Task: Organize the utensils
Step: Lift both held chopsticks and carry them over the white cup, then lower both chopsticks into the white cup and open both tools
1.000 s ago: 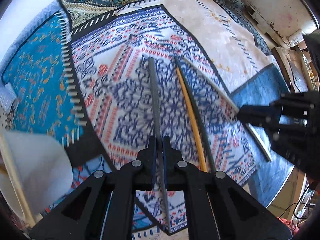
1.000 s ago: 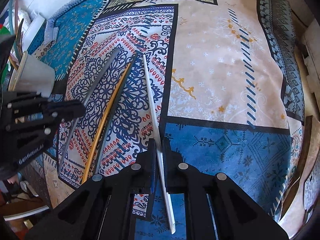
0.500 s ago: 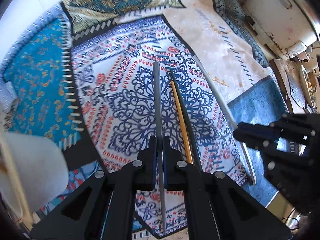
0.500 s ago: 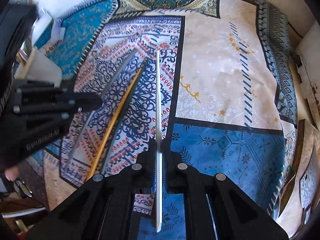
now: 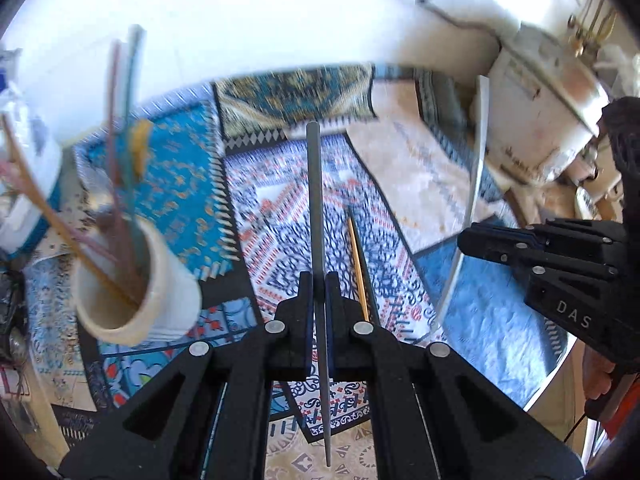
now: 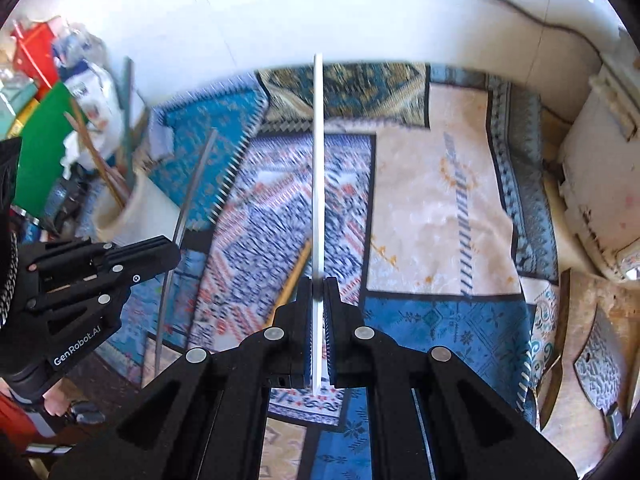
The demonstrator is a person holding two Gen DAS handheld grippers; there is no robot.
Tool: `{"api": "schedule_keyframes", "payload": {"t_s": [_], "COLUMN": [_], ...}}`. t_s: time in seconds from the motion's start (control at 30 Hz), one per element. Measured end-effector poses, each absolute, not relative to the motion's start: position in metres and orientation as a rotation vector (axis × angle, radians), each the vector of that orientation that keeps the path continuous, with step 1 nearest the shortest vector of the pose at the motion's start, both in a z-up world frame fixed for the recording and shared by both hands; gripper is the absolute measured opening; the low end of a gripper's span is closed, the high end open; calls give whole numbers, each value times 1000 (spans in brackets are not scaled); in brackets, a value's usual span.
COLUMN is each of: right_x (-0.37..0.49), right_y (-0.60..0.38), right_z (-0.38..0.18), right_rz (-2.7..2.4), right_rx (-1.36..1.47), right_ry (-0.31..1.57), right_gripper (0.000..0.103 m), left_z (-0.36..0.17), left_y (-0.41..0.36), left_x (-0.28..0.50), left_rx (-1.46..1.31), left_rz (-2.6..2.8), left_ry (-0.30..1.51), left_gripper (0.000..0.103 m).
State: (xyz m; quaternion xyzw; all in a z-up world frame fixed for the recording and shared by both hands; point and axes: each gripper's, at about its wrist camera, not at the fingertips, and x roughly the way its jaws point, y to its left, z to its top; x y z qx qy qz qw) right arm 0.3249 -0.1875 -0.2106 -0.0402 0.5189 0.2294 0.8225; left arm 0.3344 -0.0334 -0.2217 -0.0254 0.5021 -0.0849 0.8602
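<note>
My left gripper [image 5: 318, 280] is shut on a grey chopstick [image 5: 316, 200] and holds it lifted above the patterned cloth. My right gripper [image 6: 319, 286] is shut on a white chopstick [image 6: 318, 160], also lifted. Each shows in the other view: the right gripper [image 5: 464, 240] with the white chopstick [image 5: 478, 160], the left gripper [image 6: 172, 250] with the grey chopstick [image 6: 192, 192]. A yellow chopstick [image 5: 357, 260] lies on the cloth between them, also in the right wrist view [image 6: 296, 272]. A cream cup [image 5: 160, 280] holding several sticks stands at the left.
The patterned cloth [image 5: 420, 168] covers the table [image 5: 288, 464]. A white wall rises behind it. Coloured boxes and bags [image 6: 40, 80] are stacked at the far left behind the cup [image 6: 132, 208]. A worn white cabinet [image 5: 540, 112] stands at the right.
Both grippers have lifted and tilted up with their chopsticks, so the wall and the cup have come into view. The yellow chopstick stays on the cloth.
</note>
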Motion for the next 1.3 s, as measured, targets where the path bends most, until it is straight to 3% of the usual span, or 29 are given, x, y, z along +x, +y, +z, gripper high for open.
{"api": "schedule_keyframes", "payload": {"t_s": [0.47,0.77,1.0,1.3], "right_x": [324,329,333,348], "right_y": [-134,-90,-50,-17], "right_z": [-133,-91,-92,-135], "right_rz": [601,699,774,783], "right_rx": [-106,-81,-79,-105], "right_ry": [895,806,818,940], "right_gripper": [5,5,5,5], "left_z": [-127,-95,-104,-155], "left_y": [37,88,114,133], "left_x": [316,330,350,371], "left_rx": [-125,-147,-168,-213], "left_rz": [-16,82,127,147], "left_ry": [739,616,585,626], "left_gripper": [3,3,3,3]}}
